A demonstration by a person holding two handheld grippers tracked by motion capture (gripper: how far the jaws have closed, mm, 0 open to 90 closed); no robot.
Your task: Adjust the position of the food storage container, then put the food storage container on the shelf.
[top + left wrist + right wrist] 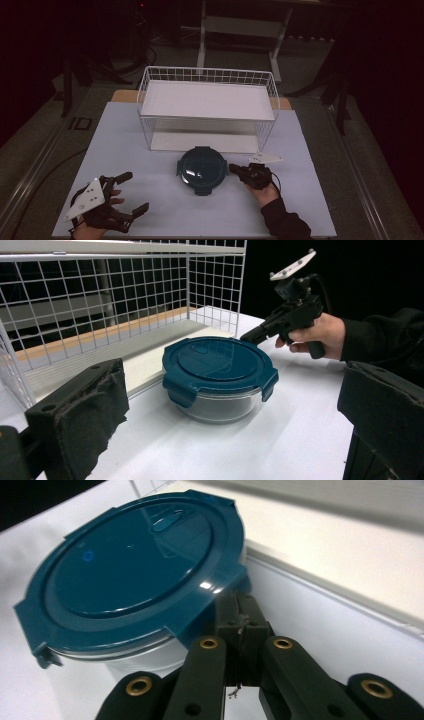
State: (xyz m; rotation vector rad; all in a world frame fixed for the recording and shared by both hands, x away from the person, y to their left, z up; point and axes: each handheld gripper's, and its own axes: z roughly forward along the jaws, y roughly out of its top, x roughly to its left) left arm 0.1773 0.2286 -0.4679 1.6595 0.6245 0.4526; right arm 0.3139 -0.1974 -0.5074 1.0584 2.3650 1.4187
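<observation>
A round clear container with a dark teal clip lid (201,169) (220,362) (130,560) stands at the middle of the white table. My right gripper (232,169) (241,617) comes in from its right, shut. Its tips are tucked just under the lid's side tab, against the container wall, and I see nothing between the pads. The left gripper view shows that gripper (247,337) held in a hand beside the lid. My left gripper (134,192) (230,390) rests open at the near left, pointing at the container from a distance, with nothing between its pads.
A white wire rack (207,100) (100,295) with an upper shelf and a lower board stands right behind the container. The white table top (150,150) has bare room at left and front. Dark floor and table legs lie beyond.
</observation>
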